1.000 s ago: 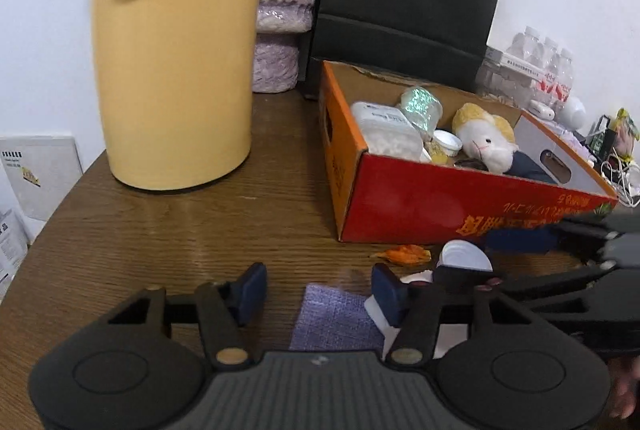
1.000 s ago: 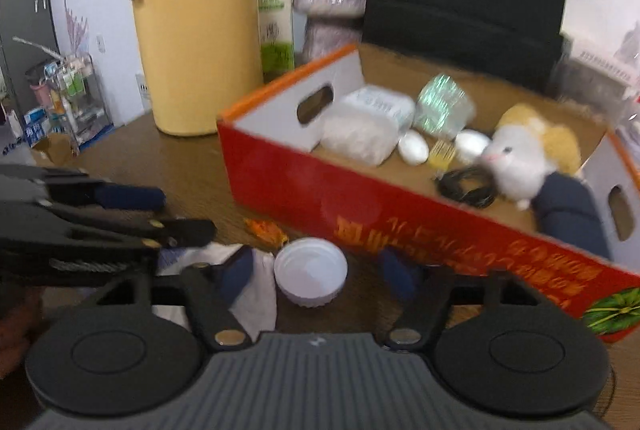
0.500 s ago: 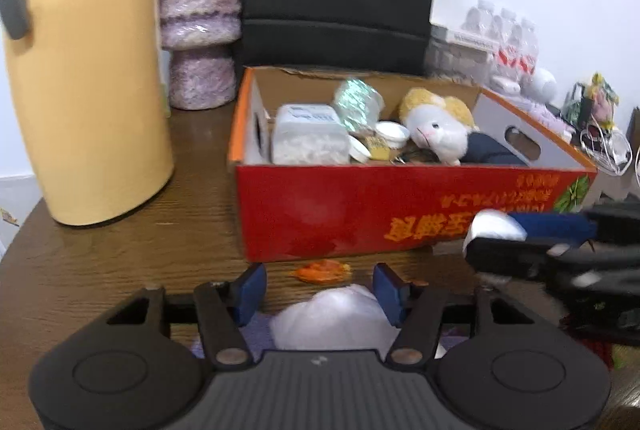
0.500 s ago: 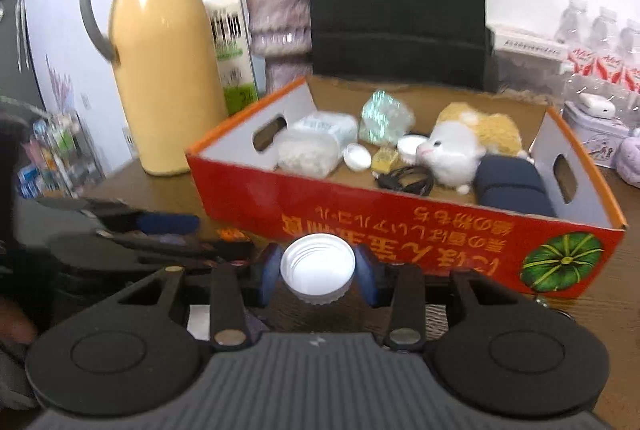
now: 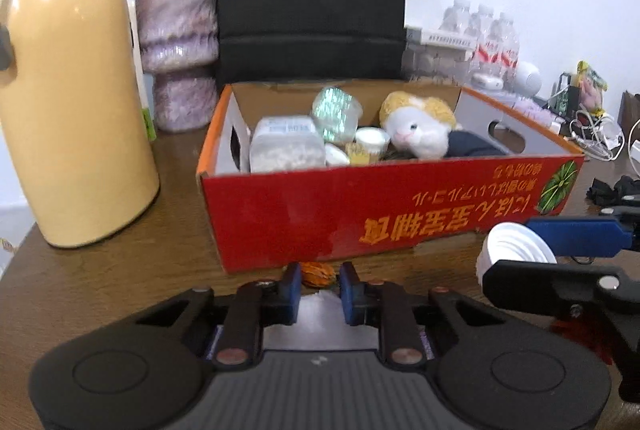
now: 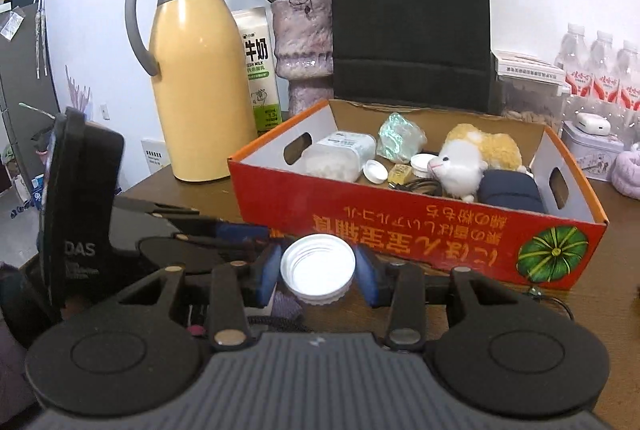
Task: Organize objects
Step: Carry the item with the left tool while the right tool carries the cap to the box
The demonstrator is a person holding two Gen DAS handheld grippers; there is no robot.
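Right wrist, right tool (image 6: 318, 272) clamping white lid (image 6: 318, 268), red box (image 6: 416, 226) behind

- We see a table (image 5: 100, 282) of brown wood with fine lines in it.
- The red box (image 6: 400, 230) is cardboard, a bit shiny outside.
- The yellow jug (image 6: 200, 90) is smooth and glossy.
- The white lid (image 6: 318, 268) is ridged plastic.
- The toy animal (image 6: 466, 162) is soft and fluffy.
- The black bag (image 6: 410, 22) is matt paper.
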